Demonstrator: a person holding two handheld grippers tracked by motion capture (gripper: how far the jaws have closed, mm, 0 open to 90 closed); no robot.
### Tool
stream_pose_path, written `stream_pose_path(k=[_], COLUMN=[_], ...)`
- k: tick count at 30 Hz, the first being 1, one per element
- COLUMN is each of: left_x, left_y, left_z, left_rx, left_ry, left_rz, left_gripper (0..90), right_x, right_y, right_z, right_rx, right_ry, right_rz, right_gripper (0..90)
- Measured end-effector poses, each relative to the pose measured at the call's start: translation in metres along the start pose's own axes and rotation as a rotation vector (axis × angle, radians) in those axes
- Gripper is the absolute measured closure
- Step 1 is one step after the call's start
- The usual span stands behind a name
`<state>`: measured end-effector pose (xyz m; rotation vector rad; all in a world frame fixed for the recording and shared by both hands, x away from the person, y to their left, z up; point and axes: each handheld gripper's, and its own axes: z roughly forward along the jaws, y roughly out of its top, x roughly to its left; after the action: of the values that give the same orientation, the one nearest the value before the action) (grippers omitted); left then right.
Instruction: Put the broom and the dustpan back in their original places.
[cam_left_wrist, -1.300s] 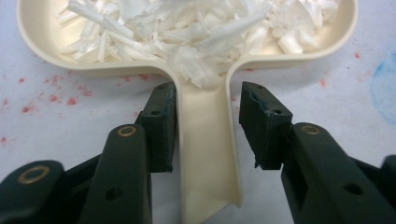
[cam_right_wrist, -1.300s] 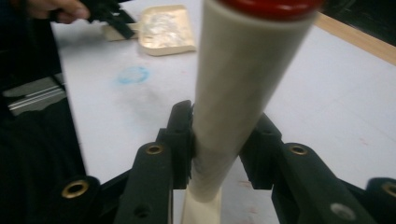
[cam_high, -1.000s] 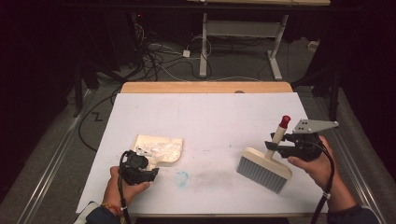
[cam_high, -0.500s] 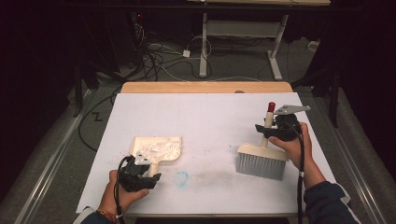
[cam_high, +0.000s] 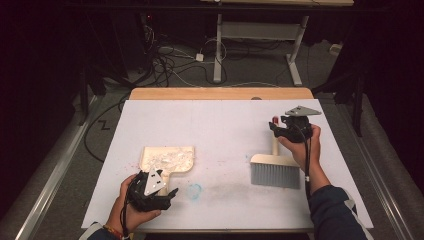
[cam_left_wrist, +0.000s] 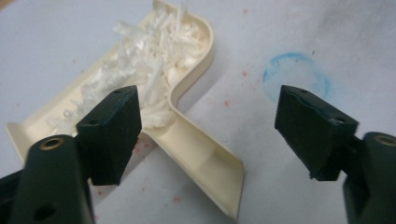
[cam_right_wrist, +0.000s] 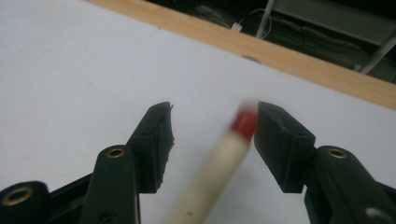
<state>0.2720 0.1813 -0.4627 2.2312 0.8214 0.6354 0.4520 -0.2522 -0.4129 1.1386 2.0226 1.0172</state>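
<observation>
On the white bench (cam_high: 225, 125), a cream dustpan (cam_high: 167, 159) holds white shreds, just beyond the left hand-held gripper (cam_high: 167, 196). The right hand-held gripper (cam_high: 276, 129) sits over the brush (cam_high: 276, 170) handle, bristles facing the person.

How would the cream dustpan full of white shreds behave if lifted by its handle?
The dustpan looks like thin moulded plastic, so probably stiff and light. Its shallow open front suggests the loose white shreds would likely spill if it tips forward. The smooth, tapered handle lies between the open left gripper's fingers and may slip unless gripped squarely.
</observation>
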Motion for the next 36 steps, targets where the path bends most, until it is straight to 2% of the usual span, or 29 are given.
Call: stream_pose_path(k=[3, 5, 10, 12, 15, 18, 20, 26, 32, 36], left_x=[0.000, 0.000, 0.003, 0.005, 0.006, 0.005, 0.003, 0.002, -0.002, -0.003], left_y=[-0.002, -0.003, -0.008, -0.010, -0.012, -0.012, -0.012, -0.012, -0.011, -0.011], left_z=[-0.002, -0.003, -0.003, -0.003, -0.003, -0.002, -0.003, -0.003, -0.002, -0.001], left_rx=[-0.025, -0.039, -0.030, -0.034, -0.047, -0.048, -0.055, -0.057, -0.057, -0.051], left_ry=[0.006, 0.004, 0.058, 0.066, 0.065, 0.070, 0.071, 0.065, 0.062, 0.081], left_rz=[0.004, 0.006, 0.020, 0.012, -0.005, 0.010, 0.023, 0.017, 0.032, 0.036], left_gripper=[20.1, 20.1, 18.6, 18.5, 18.2, 17.8, 17.8, 17.8, 17.8, 16.8], right_x=[0.003, 0.006, 0.010, 0.011, 0.013, 0.016, 0.020, 0.024, 0.029, 0.034], right_y=[0.001, 0.001, 0.001, 0.001, 0.000, 0.000, 0.000, -0.001, -0.003, -0.003], right_z=[-0.003, -0.004, -0.008, -0.011, -0.015, -0.021, -0.025, -0.038, -0.048, -0.053], right_rx=[-0.014, -0.013, -0.036, -0.051, -0.072, -0.085, -0.086, -0.135, -0.181, -0.192], right_ry=[0.019, 0.015, 0.046, 0.037, 0.046, 0.067, 0.059, 0.073, 0.072, 0.082], right_rz=[-0.009, -0.026, -0.035, -0.043, -0.043, -0.050, -0.073, -0.076, -0.073, -0.080], right_gripper=[46.1, 45.6, 44.0, 43.3, 41.5, 39.5, 37.1, 33.3, 30.6, 27.7])
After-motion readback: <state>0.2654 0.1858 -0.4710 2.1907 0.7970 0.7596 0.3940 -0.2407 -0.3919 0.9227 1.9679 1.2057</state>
